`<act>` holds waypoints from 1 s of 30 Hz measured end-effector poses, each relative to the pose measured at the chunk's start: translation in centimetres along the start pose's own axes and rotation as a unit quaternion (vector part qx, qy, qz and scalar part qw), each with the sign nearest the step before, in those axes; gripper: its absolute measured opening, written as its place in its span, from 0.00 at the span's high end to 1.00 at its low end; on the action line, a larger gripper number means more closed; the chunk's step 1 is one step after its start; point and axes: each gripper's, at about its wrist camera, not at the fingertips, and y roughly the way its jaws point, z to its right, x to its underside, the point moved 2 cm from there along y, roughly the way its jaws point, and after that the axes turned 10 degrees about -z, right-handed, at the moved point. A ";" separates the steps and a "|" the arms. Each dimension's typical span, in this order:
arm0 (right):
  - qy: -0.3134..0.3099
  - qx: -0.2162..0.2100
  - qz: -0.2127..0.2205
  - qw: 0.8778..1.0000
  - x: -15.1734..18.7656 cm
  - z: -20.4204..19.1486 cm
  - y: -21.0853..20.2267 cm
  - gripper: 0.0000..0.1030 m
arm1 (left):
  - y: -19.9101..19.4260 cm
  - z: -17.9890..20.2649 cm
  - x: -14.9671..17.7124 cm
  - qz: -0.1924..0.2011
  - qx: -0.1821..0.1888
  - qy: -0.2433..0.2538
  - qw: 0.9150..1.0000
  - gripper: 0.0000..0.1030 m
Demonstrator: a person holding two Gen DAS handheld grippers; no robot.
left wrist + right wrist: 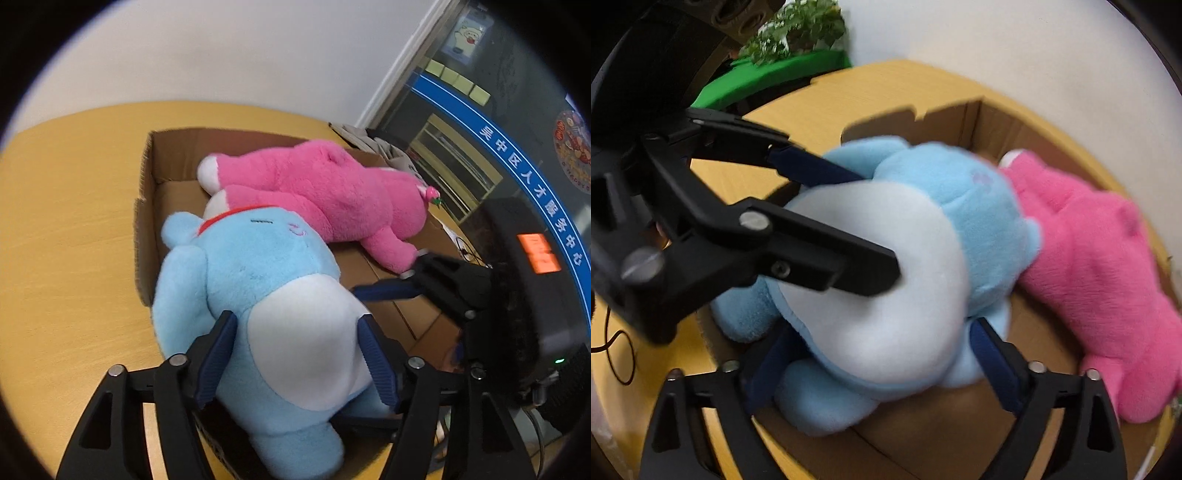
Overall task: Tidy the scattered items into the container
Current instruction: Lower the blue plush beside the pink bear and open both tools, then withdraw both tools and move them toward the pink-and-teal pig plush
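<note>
A light-blue plush toy with a white belly sits partly inside an open cardboard box on a wooden table. A pink plush toy lies in the box behind it. My left gripper is shut on the blue plush's body, one pad on each side of the white belly. My right gripper is also shut on the blue plush, gripping its lower body. The pink plush shows at the right in the right wrist view, with the box wall behind. The left gripper's fingers cross that view.
The wooden table extends left of the box. A glass door with blue signage stands at the right. A green cloth and a plant sit behind the table. A thin black cable lies on the table at left.
</note>
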 end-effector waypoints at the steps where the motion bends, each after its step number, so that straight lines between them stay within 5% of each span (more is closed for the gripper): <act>1: 0.002 0.001 0.013 1.000 0.4 0.1 -1.2 0.00 | -0.8 0.3 0.2 0.008 -0.001 0.000 1.000 0.35; 5: 0.032 0.026 0.068 0.997 2.3 0.1 -7.2 0.00 | -5.0 2.7 1.4 0.057 -0.027 0.007 0.998 0.35; 7: 0.047 0.036 0.097 0.994 3.8 -0.1 -10.3 0.00 | -7.5 4.8 2.8 0.079 -0.061 0.024 0.995 0.21; 13: 0.102 0.081 0.170 0.977 9.8 -0.2 -17.5 0.00 | -12.2 11.4 6.4 0.139 -0.117 0.052 0.982 0.21; 20: 0.162 0.121 0.181 0.962 16.3 -2.6 -20.2 0.00 | -13.1 18.4 9.5 0.174 -0.107 0.070 0.976 0.21; 30: 0.190 0.140 0.177 0.956 21.0 -3.6 -21.2 0.00 | -10.9 21.3 11.6 0.163 -0.094 0.054 0.981 0.21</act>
